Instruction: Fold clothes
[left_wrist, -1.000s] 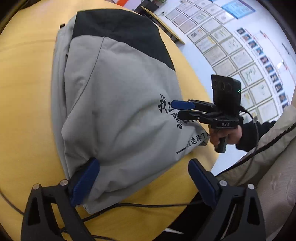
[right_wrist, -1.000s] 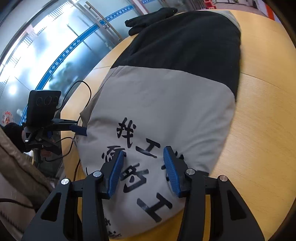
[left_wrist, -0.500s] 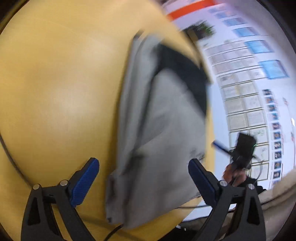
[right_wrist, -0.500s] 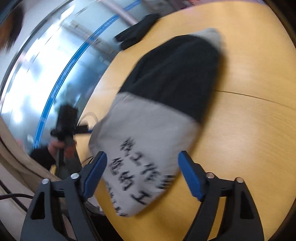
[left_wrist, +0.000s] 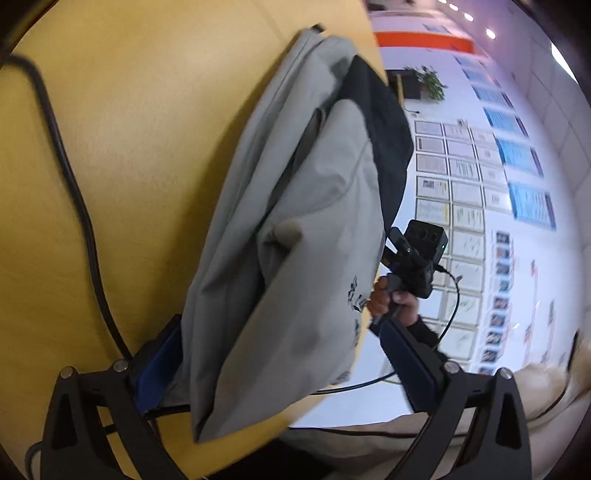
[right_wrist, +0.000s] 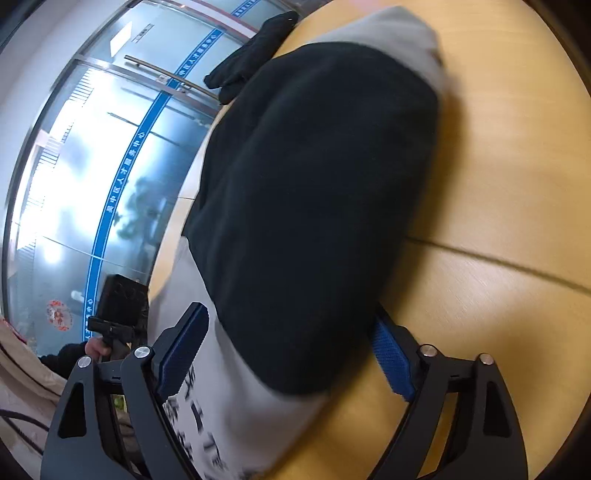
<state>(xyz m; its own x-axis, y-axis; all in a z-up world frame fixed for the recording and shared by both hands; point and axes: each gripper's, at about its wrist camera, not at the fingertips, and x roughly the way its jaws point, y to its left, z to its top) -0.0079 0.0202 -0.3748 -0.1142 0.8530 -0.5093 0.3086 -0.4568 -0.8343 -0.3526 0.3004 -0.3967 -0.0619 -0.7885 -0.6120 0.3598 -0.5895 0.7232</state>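
Observation:
A folded grey and black garment (left_wrist: 295, 229) with black printed characters lies on the yellow wooden table (left_wrist: 129, 147). My left gripper (left_wrist: 284, 369) is open, its fingers wide on either side of the garment's near end. In the right wrist view the garment (right_wrist: 314, 206) shows its black part uppermost. My right gripper (right_wrist: 288, 354) is open, its blue pads on either side of the garment's black and grey part. The right gripper also shows in the left wrist view (left_wrist: 410, 258), past the garment's far side, hand-held.
A black cable (left_wrist: 74, 192) runs across the table on the left. A black glove (right_wrist: 251, 59) lies at the table's far edge. Glass doors stand behind it. A wall of framed papers (left_wrist: 480, 206) is beyond the table edge.
Both grippers have opened wide and swung to new angles around the garment. The right gripper was close to the printed text and now straddles the black part.

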